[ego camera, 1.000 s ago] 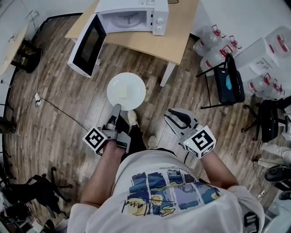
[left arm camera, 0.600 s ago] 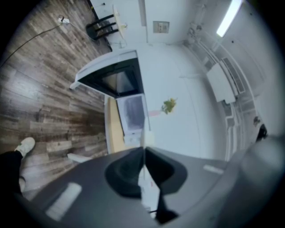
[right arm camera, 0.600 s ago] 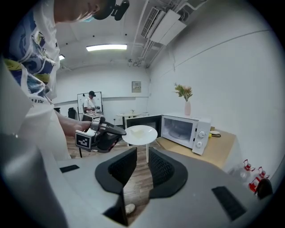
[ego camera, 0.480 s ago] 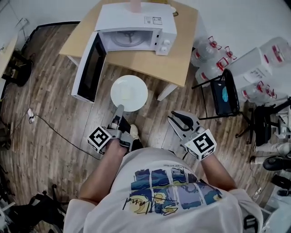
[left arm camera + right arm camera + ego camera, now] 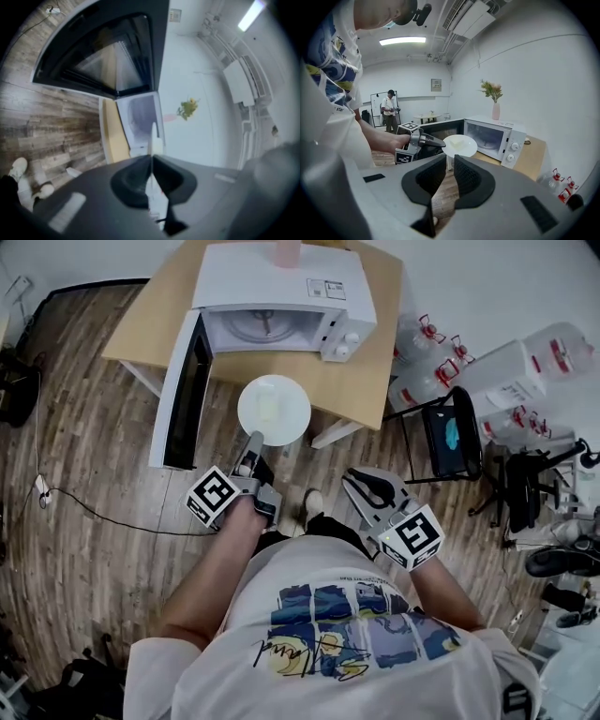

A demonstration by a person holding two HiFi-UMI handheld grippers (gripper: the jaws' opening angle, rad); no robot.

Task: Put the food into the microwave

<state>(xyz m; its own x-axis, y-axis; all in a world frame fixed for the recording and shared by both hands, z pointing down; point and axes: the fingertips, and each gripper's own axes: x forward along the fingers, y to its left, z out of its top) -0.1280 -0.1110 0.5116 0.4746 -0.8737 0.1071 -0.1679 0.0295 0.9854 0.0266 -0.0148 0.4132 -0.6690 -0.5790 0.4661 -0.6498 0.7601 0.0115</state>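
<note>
A white plate (image 5: 274,410) with a pale piece of food hangs over the front edge of the wooden table (image 5: 361,371), right before the white microwave (image 5: 281,306). The microwave's door (image 5: 183,390) is swung wide to the left. My left gripper (image 5: 255,439) is shut on the plate's near rim. In the left gripper view the plate (image 5: 153,140) shows edge-on between the pads, in front of the microwave cavity (image 5: 136,115). My right gripper (image 5: 354,482) hangs lower right, its jaws drawn together on nothing. The right gripper view shows the plate (image 5: 459,144) beside the microwave (image 5: 494,136).
Several water jugs (image 5: 441,352) and a black chair (image 5: 448,437) stand right of the table. A pink vase (image 5: 287,251) sits on the microwave. A cable (image 5: 103,507) trails on the wooden floor at left. Another person (image 5: 389,110) stands far back.
The person has walked toward the microwave. The left gripper has carried the plate forward, from over the floor to the table's front edge. The right gripper came along, still holding nothing.
</note>
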